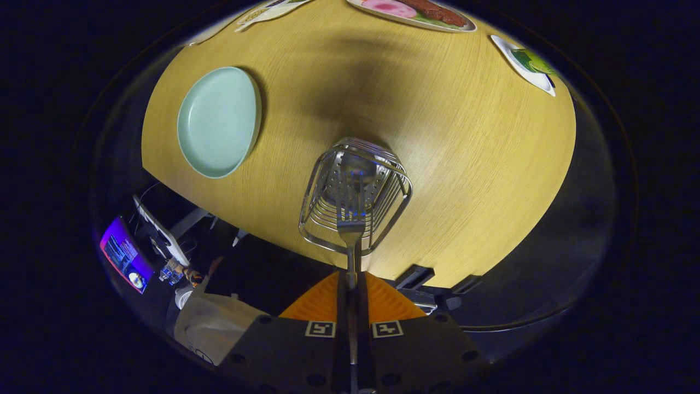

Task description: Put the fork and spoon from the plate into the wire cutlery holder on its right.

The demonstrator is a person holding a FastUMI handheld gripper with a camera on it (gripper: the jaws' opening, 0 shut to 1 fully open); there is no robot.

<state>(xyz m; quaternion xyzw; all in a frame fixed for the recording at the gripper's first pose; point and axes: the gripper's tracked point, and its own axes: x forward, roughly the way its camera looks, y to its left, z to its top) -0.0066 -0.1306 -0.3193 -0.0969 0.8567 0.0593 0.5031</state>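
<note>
Here the hand-held gripper (353,284) is clamping the silver metal fork (350,210) by its handle, tines forward, hanging it over the silver wire cutlery holder (355,194) for dropping; the spoon seemingly is already lying inside.

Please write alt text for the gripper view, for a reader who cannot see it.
The orange-fingered gripper is shut on a silver metal fork, tines pointing into the silver wire cutlery holder just ahead. The holder stands on a round wooden table; an empty pale green plate lies to its left.

Bright overhead light, soft central shadow, strong fisheye warping.
</note>
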